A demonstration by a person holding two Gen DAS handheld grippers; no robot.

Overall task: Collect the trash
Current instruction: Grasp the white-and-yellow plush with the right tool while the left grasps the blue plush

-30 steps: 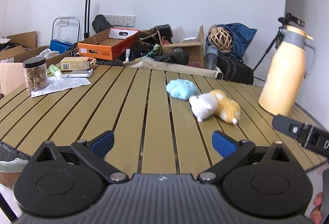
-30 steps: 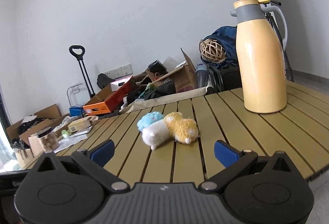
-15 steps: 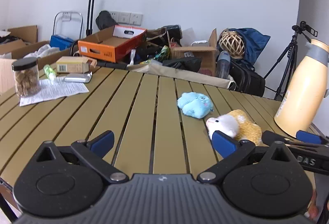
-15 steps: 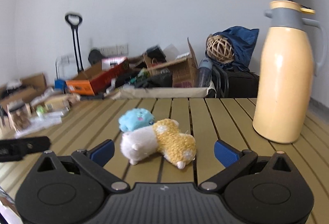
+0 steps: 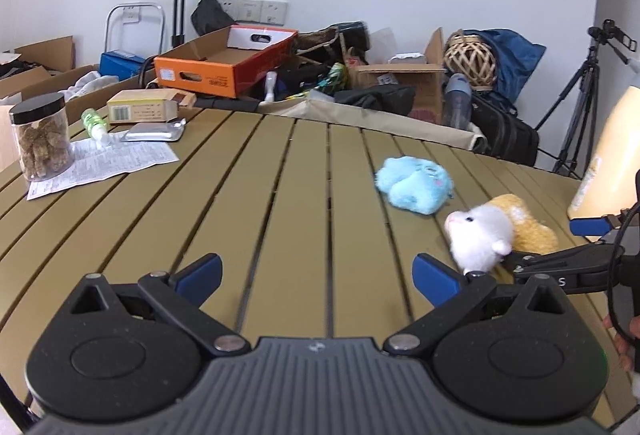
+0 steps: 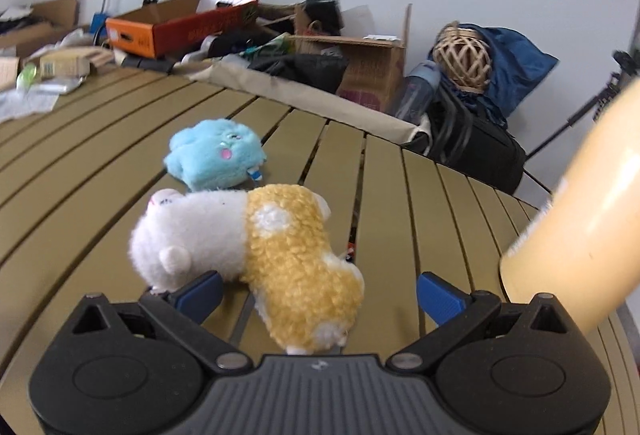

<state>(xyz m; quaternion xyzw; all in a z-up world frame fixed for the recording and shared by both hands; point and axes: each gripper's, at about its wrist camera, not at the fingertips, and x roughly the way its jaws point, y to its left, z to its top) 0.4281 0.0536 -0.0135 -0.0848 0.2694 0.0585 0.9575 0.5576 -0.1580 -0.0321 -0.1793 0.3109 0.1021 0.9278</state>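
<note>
Compared with half a second back, the right gripper (image 6: 320, 293) has pushed in a lot closer to the white-and-yellow plush hamster (image 6: 256, 259) — the toy went from sitting out ahead of the blue pads to lying partly between them, and the left gripper (image 5: 316, 275) has slid forward over the slatted table (image 5: 288, 203) so the right tool now pokes into its view at the far right edge. Both sets of jaws are spread wide apart with nothing clamped in either one. In the right wrist view the hamster lies on its side, white head end just beside the left blue pad, yellow rump end coming down toward the gripper body, and there's open gap between it and the right pad, so it's bracketed but not squeezed. The blue plush toy (image 6: 216, 155) sits just behind it, close enough that I can't tell if they actually touch. The cream thermos jug (image 6: 580, 219) stands off to the right, blurry and cut off by the frame. Over in the left wrist view the left gripper hangs above bare slats, well apart from both toys. At the far left of the table there's a jar with a black lid (image 5: 40, 139) standing on a printed paper sheet (image 5: 108, 165), with a small green bottle (image 5: 94, 123), a silver foil pack (image 5: 154, 131) and a flat cardboard box (image 5: 148, 107) nearby — cluttered boxes and bags sit beyond the table edge.
</note>
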